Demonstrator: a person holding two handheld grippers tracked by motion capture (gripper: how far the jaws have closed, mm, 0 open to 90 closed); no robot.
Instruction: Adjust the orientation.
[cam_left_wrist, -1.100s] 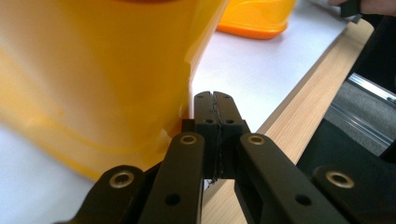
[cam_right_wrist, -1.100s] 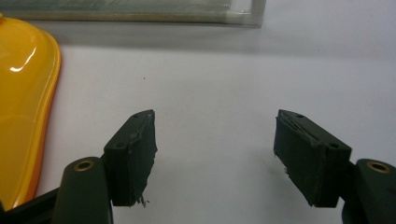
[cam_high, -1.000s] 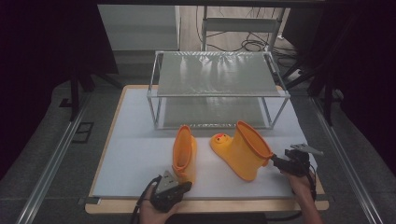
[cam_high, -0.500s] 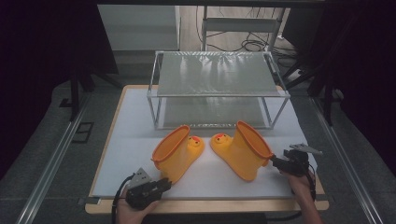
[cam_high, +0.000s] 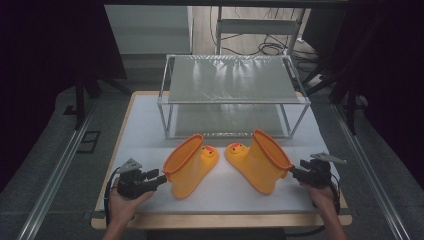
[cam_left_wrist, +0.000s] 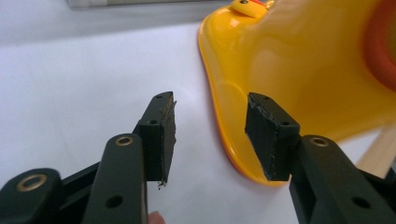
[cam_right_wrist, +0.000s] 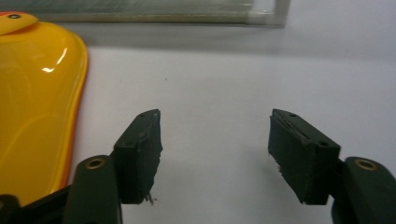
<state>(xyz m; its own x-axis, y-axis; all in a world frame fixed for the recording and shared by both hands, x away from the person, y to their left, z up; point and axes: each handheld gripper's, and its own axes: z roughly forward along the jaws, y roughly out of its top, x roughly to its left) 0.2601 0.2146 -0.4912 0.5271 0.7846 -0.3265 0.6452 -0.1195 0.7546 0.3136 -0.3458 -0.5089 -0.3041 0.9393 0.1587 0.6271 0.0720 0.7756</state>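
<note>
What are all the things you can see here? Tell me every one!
left boot: 1, yellow with a duck face on the toe, lying on the mat, toe toward the other boot
right boot: 1, yellow with a duck face, lying on the mat, toe toward the left boot
wire rack: 1, silver, two shelves, behind the boots
mat: 1, white, on the wooden board
wooden board: 1, light brown, under the mat
left gripper: 1, black, jaws just opening, beside the left boot's rim
right gripper: 1, black, open, jaws just narrowing, nothing between them
</note>
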